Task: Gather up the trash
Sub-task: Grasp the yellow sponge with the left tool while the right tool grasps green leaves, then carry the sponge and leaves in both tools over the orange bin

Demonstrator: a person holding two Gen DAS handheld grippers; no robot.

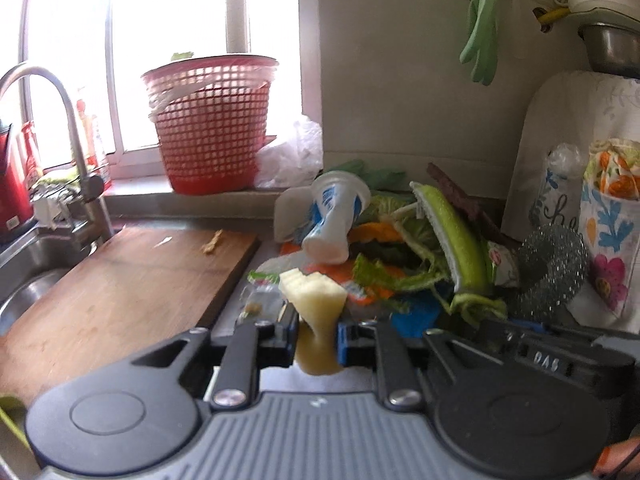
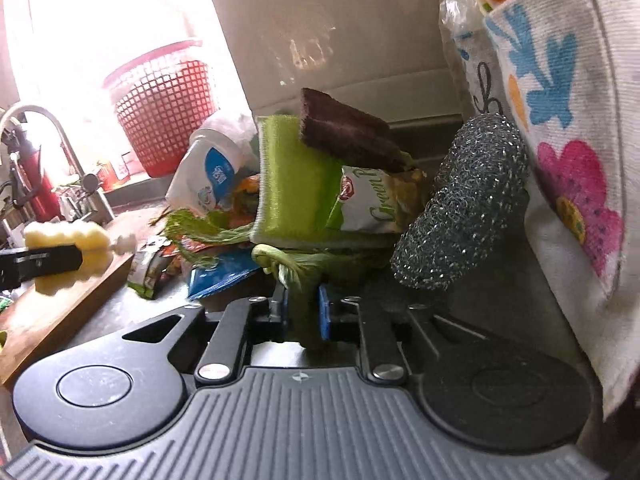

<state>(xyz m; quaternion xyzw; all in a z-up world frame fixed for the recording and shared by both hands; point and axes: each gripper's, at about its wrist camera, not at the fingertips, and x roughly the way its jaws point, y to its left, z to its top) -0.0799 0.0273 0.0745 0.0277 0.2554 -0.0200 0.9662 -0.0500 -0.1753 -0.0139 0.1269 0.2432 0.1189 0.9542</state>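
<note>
My left gripper (image 1: 318,320) is shut on a pale yellow crinkle-cut vegetable scrap (image 1: 316,300), held just in front of the trash pile. The same scrap (image 2: 64,236) shows at the left of the right wrist view, over the board's edge. My right gripper (image 2: 303,308) is shut on a limp green vegetable stalk (image 2: 300,280) at the near foot of the pile. The pile holds a white-and-blue plastic cup (image 1: 336,216), a green sponge (image 2: 292,184), a brown scouring pad (image 2: 348,132), a green snack wrapper (image 2: 372,200), leaves and blue and orange wrappers.
A wooden cutting board (image 1: 120,288) lies left of the pile, with the sink (image 1: 24,280) and faucet (image 1: 60,92) beyond it. A red mesh basket (image 1: 212,120) stands on the window sill. A steel-wool ball (image 2: 460,200) and a flowered cloth (image 2: 560,120) crowd the right side.
</note>
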